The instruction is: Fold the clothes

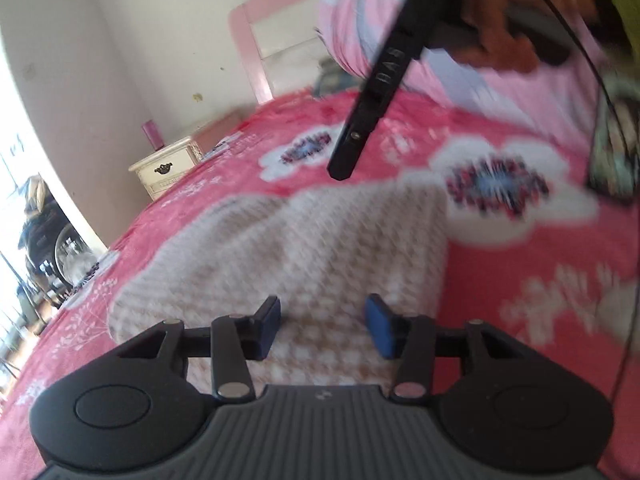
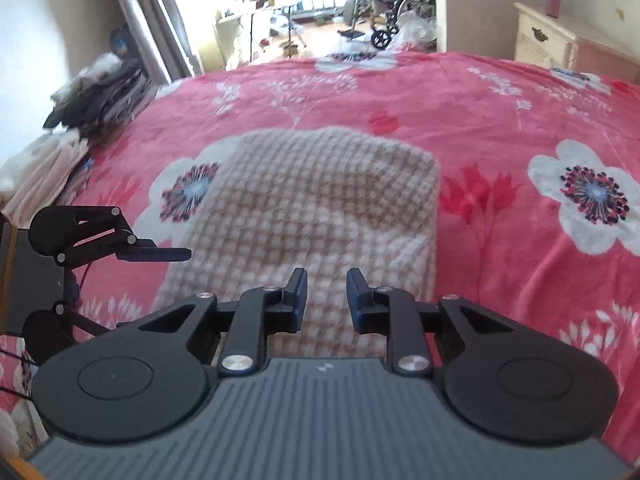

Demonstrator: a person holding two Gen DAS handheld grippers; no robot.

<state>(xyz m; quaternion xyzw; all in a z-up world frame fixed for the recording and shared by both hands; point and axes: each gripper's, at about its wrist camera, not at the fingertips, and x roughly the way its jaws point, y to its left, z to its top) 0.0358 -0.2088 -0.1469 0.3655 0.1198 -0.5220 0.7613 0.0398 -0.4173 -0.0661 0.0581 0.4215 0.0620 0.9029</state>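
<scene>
**Desk:** Where do the tongs stand?

**Photographer:** Both pairs hang empty over the near end of a folded beige waffle-knit garment [image 2: 320,200] on the bed's pink floral blanket [image 2: 500,112]. The right tongs [image 2: 327,296] are parted narrowly, pads clear of the cloth, centred on that near edge. The left tongs [image 1: 322,326] are parted wider, at the garment's left side, and their picture is motion-blurred.

**Desk:** And how does the garment lie?

**Photographer:** Its long axis runs straight away from the right tongs toward the foot of the bed. My judgement: a next fold would carry the near edge away along that axis, with the right tongs better placed. Whether either pair touches the fabric, I cannot tell.
</scene>
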